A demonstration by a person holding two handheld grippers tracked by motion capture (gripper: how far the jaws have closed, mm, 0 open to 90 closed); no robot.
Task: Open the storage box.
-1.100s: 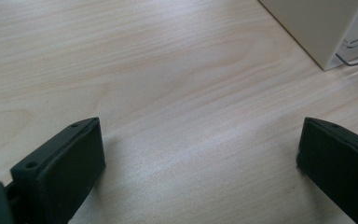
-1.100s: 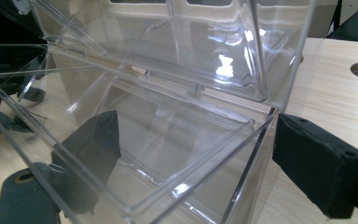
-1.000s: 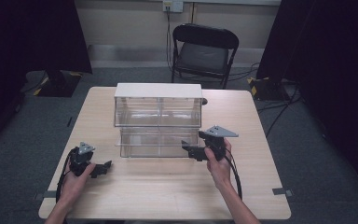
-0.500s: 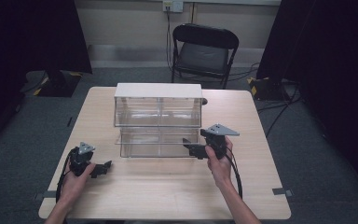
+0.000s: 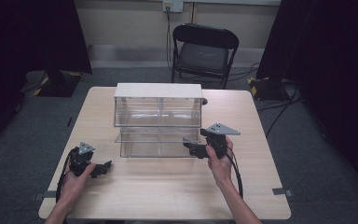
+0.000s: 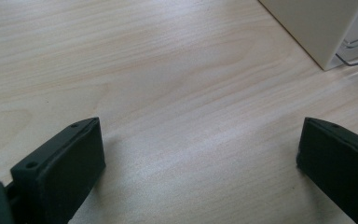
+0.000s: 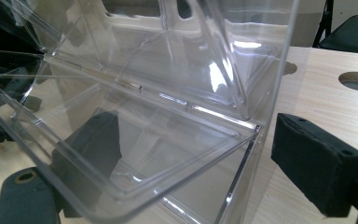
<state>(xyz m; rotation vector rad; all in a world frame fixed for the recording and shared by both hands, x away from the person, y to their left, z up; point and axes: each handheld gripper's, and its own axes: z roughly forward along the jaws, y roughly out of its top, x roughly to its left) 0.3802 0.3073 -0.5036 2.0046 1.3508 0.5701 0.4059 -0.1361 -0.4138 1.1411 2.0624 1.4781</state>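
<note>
The left hand (image 5: 77, 175) rested near the tabletop's front left corner, its left gripper (image 5: 103, 168) low over the wood, jaws spread wide. The right hand (image 5: 219, 161) held the right gripper (image 5: 189, 147) farther in, right of centre, jaws parted.

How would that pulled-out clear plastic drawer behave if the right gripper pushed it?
The clear drawer looks thin-walled, rigid and empty, so probably light and stiff. Its glossy plastic may be slippery between the right gripper jaws, which straddle its corner. Pushed, it would likely slide back into the white-topped cabinet rather than tip.
</note>
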